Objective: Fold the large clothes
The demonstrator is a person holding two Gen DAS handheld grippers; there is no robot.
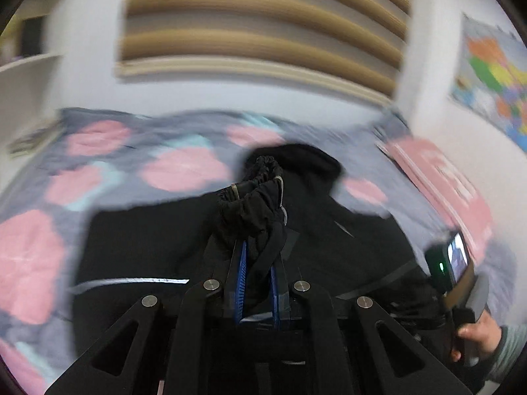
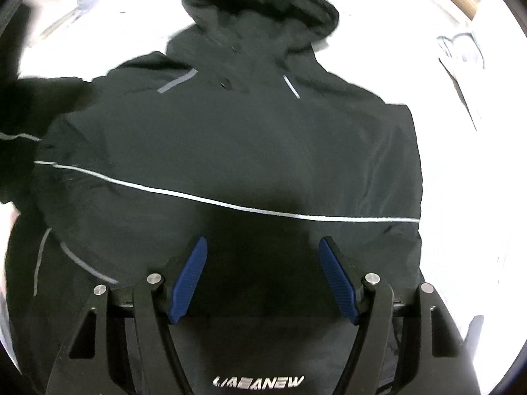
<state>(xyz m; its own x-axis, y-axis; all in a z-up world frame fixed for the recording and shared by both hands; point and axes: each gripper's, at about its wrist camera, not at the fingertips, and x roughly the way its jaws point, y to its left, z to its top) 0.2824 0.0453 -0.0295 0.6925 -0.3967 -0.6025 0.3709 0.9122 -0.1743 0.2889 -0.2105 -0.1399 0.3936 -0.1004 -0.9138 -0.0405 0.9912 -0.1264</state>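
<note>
While the black jacket [image 2: 230, 151] lay spread on the flowered bed [image 1: 98, 164], our left gripper [image 1: 258, 263] pinched its elastic cuff [image 1: 260, 184] between the fingers. Our right gripper [image 2: 263, 276] hung above the jacket, fingers spread and empty.

My left wrist camera looks obliquely across the bed [image 1: 184, 168] toward the wall; my right looks steeply down, close. Both share the black jacket [image 2: 237, 138], hood at twelve o'clock.
</note>
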